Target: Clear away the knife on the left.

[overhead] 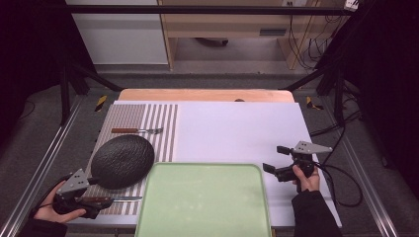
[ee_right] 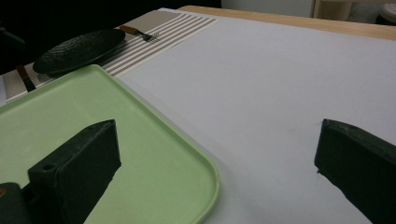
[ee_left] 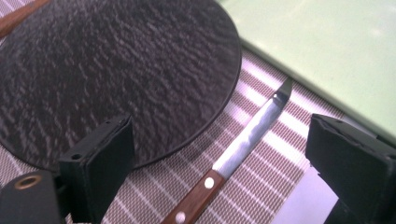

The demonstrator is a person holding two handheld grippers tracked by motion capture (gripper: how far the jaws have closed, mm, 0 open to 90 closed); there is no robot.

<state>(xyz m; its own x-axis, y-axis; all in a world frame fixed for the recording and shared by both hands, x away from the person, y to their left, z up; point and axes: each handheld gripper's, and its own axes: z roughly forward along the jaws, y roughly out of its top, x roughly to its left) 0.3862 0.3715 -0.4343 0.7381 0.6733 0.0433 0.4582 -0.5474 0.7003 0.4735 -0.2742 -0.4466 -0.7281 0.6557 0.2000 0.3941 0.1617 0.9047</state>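
Since the left claw (ee_left: 219, 154) sits w/ jaws apart astride the wood-handled steel knife (ee_left: 233, 156), flat on the striped placemat (ee_left: 261, 186) beside the round black textured plate (ee_left: 116, 70), closing skewed could spin it or bump the plate. Right claw (ee_right: 217, 165) idle, jaws apart.

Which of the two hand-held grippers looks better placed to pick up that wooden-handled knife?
The left hand-held gripper, most likely. Its open jaws already straddle the knife on the striped placemat beside the black plate. The right hand-held gripper hangs open beyond the green tray.
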